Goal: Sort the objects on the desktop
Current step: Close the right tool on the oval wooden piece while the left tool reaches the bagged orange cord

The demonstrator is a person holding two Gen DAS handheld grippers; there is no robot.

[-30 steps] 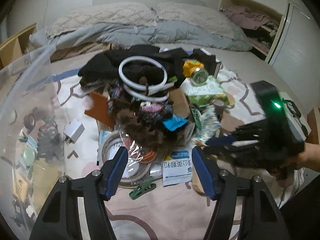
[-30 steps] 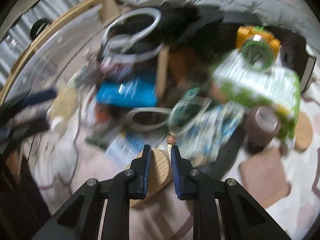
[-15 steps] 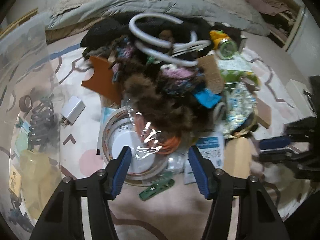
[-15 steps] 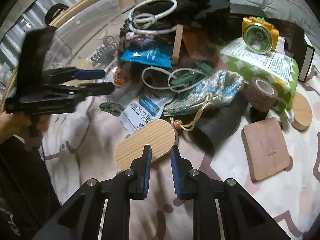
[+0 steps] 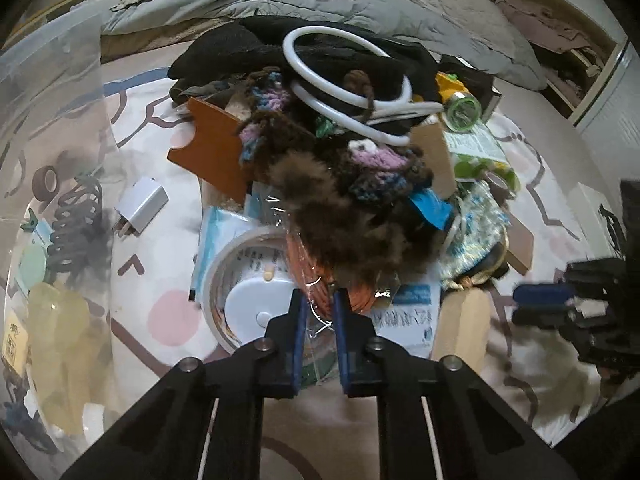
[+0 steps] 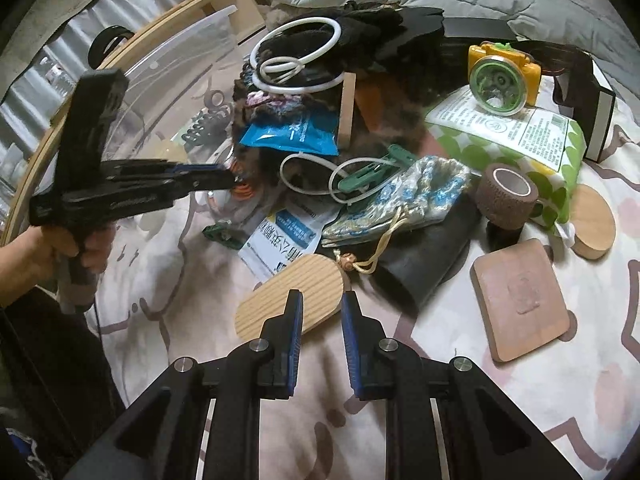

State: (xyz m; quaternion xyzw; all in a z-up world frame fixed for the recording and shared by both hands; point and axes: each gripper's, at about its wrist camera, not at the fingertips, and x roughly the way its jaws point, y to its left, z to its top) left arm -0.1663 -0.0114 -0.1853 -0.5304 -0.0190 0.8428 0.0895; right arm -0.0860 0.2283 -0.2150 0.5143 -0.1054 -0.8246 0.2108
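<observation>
Jaws pinch a crinkled clear bag of orange cord.

Grey duvet rumpled behind; wooden shelf beside it.

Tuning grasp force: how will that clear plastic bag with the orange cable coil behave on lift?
Probably floppy: the clear bag is crinkled film, bunched between the shut left gripper. Likely light, though the orange cable coil inside may sag and shift. The glossy film could slip, and the brown fur piece lying on it may drag along.
</observation>
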